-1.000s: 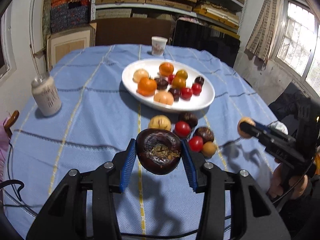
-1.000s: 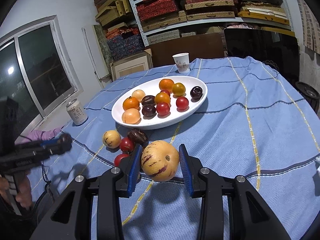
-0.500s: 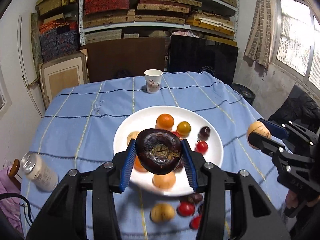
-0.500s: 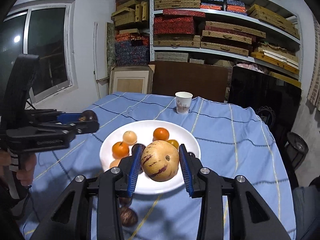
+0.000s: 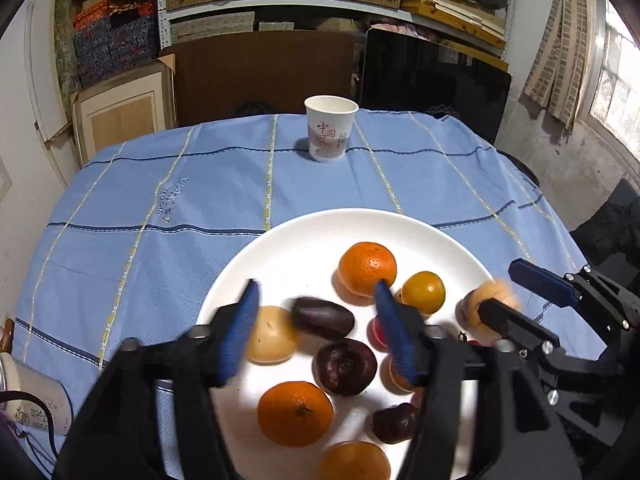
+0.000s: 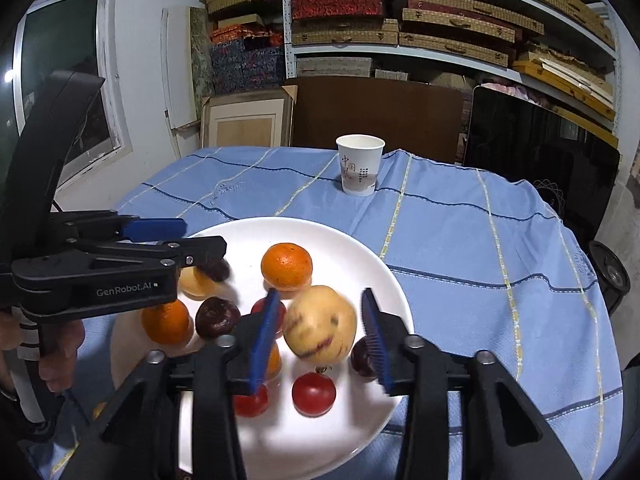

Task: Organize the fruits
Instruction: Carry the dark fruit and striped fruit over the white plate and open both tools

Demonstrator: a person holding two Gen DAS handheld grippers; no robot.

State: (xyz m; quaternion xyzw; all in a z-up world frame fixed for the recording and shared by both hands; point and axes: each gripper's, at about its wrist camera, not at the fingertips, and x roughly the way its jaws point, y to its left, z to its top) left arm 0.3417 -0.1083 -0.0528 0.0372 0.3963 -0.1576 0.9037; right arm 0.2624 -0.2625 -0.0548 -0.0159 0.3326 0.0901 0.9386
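Left wrist view: left claw [image 5: 316, 324] has just been opening and now stands wide and empty above the white plate [image 5: 304, 236]; the dark round fruit [image 5: 346, 366] it carried a second ago lies on the plate beneath it, beside an oblong dark fruit [image 5: 322, 317]

Right wrist view: right claw [image 6: 320, 338] has just been opening too, and the blurred yellow purple-streaked fruit [image 6: 322, 330] sits between its blue pads, seemingly free of them, over the plate's near-right part. Both fruits look delivered; the paper cup [image 6: 360, 164] stands near the desk's far edge
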